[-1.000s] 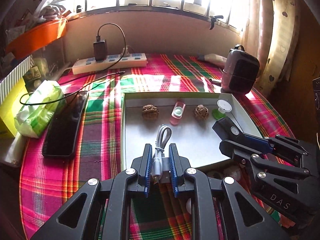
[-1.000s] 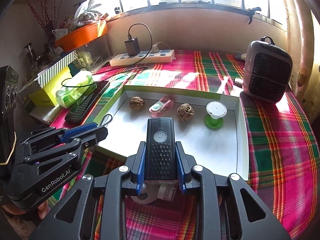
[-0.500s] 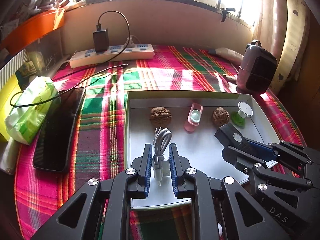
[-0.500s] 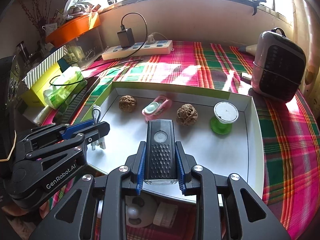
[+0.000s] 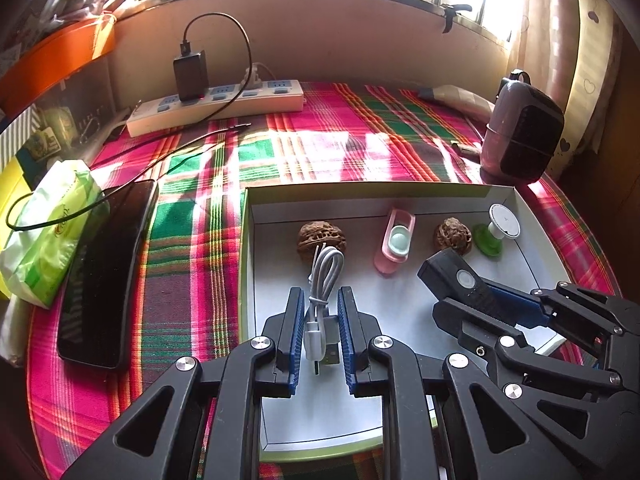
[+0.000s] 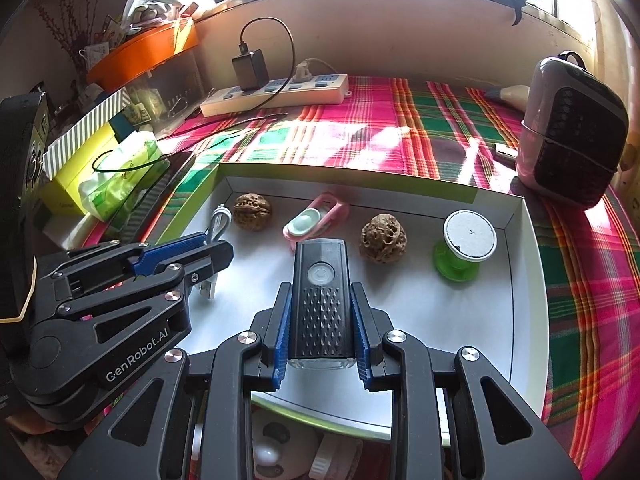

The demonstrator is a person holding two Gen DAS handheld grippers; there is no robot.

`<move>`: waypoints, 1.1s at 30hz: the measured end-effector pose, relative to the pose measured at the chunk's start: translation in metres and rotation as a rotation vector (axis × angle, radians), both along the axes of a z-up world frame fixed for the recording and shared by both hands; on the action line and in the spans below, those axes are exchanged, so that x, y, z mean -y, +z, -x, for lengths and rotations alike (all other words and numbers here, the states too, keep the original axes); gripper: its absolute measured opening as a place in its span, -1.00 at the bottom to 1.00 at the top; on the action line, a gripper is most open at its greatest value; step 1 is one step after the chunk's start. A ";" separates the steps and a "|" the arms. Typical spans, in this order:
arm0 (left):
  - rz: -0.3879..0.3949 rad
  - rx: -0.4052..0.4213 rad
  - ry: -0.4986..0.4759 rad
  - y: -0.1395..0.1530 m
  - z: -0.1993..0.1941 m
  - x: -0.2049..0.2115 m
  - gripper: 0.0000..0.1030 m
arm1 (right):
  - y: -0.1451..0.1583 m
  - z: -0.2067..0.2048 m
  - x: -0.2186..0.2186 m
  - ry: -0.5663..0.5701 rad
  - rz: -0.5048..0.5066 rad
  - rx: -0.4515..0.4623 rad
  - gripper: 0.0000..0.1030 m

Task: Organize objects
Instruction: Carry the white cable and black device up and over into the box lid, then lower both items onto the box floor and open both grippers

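two claws hang over the white tray [image 5: 534,216]. the right gripper [image 6: 320,344] is clenched on the black flashlight [image 6: 322,300], long axis pointing ahead toward the pink case [image 6: 316,222]. the left gripper [image 5: 319,334] looks slackened around the white cable [image 5: 322,292], which lies lengthwise between its pads, apparently resting on the tray floor.

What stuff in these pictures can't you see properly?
- Left wrist view: part of the white cable sits between the left tool, so its plug end is half hidden.
- Right wrist view: small white things below the box are covered by the right tool.
- Both views: the window is glare.
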State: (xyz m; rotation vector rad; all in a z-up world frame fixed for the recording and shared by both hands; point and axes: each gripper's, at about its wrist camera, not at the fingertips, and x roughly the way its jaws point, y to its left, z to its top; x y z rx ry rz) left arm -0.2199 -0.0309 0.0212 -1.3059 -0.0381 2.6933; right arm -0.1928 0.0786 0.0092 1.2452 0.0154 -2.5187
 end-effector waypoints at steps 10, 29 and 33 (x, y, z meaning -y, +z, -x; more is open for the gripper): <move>-0.001 0.015 -0.005 -0.002 0.004 -0.001 -0.70 | -0.003 0.002 0.001 -0.002 -0.005 0.001 -0.45; -0.032 -0.030 0.030 0.018 -0.016 0.011 -0.64 | -0.010 0.006 0.012 0.010 0.012 0.034 -0.45; -0.046 -0.040 0.040 0.023 -0.021 0.017 -0.64 | -0.010 0.007 0.016 0.011 0.018 0.035 -0.45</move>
